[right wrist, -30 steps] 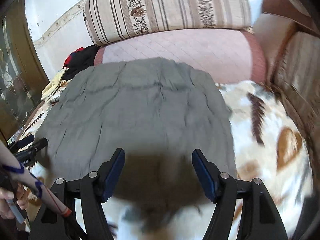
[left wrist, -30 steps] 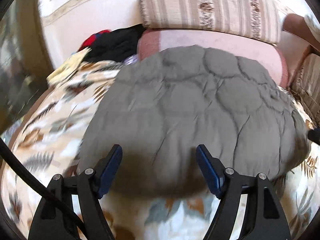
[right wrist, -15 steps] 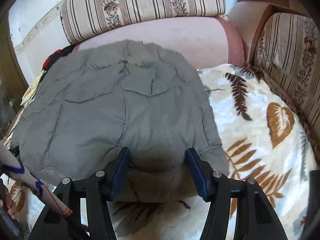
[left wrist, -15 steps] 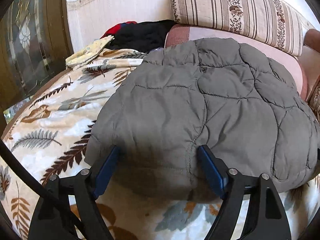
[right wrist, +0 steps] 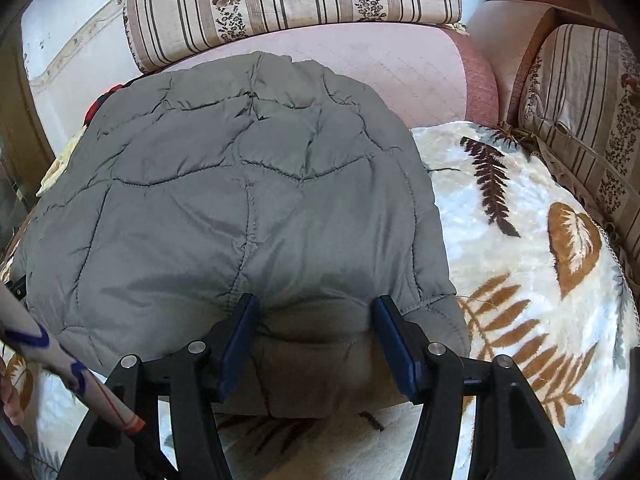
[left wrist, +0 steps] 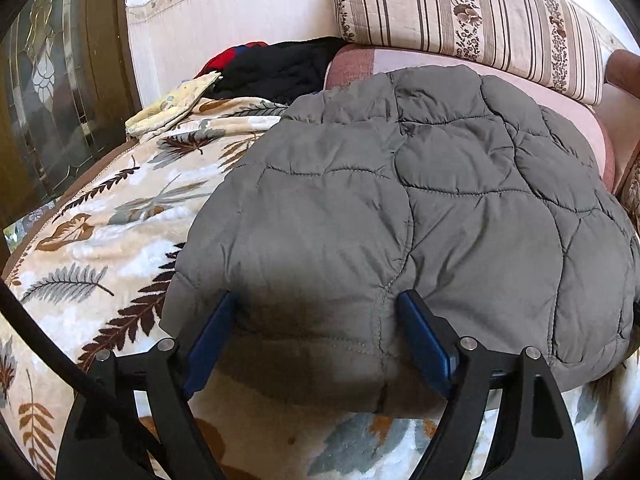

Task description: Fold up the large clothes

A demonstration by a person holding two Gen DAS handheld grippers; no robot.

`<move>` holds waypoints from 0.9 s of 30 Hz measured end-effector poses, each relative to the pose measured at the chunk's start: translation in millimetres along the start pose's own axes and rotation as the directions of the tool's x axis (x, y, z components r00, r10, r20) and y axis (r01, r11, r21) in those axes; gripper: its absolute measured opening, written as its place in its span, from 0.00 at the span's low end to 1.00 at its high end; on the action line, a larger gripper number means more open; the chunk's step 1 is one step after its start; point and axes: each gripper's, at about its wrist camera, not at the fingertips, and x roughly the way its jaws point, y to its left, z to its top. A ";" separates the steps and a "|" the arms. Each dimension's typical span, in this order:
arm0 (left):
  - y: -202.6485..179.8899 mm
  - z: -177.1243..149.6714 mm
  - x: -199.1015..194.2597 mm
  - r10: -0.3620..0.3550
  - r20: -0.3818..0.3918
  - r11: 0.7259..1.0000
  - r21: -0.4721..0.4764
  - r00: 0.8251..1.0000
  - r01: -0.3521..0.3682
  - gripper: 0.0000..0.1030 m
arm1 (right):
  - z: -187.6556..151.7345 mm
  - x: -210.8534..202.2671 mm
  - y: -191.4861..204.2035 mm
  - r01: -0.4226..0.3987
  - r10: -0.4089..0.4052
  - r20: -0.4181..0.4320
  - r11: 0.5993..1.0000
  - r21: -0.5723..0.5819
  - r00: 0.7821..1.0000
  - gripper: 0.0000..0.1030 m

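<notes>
Viewing along both grippers, we see a grey quilted jacket (left wrist: 420,208) lying flat on a leaf-patterned blanket (left wrist: 100,216), its far part reaching onto a pink cushion (right wrist: 380,64) below a striped cushion (left wrist: 460,12).

Left gripper (left wrist: 318,304): we see the two blue fingers (left wrist: 210,340) set wide apart, with the jacket's near hem bulging up between them. The fingertips touch or sink slightly into the padding on either side. The jaws have just been opening, and we cannot see the pads squeezing the fabric.

Right gripper (right wrist: 316,306): its fingers (right wrist: 394,340) stand somewhat closer together, straddling the near hem toward the jacket's right-hand corner. A thick roll of folded fabric fills the gap and puckers where the tips press in. The jaws have just been closing around it. We cannot tell whether the pads already clamp the fabric firmly.

At the left edge of the right view we see a patterned sleeve (right wrist: 60,360).

Background, left view: a black and red heap of clothes (left wrist: 272,64) lies beyond the blanket against the wall, well apart from the jacket, beside a pale yellow cloth (left wrist: 176,104).
</notes>
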 end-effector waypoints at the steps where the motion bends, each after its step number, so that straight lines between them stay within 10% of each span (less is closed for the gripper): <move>1: -0.1 0.0 0.4 0.000 -0.001 1.000 -0.001 1.000 0.000 0.80 | -0.2 0.4 0.1 0.000 0.000 0.001 1.000 -0.003 1.000 0.63; 27: -4.0 0.4 3.3 0.015 0.006 1.000 0.009 1.000 -0.015 0.82 | 7.6 -36.6 -2.8 -0.023 0.020 0.093 0.999 0.031 0.995 0.56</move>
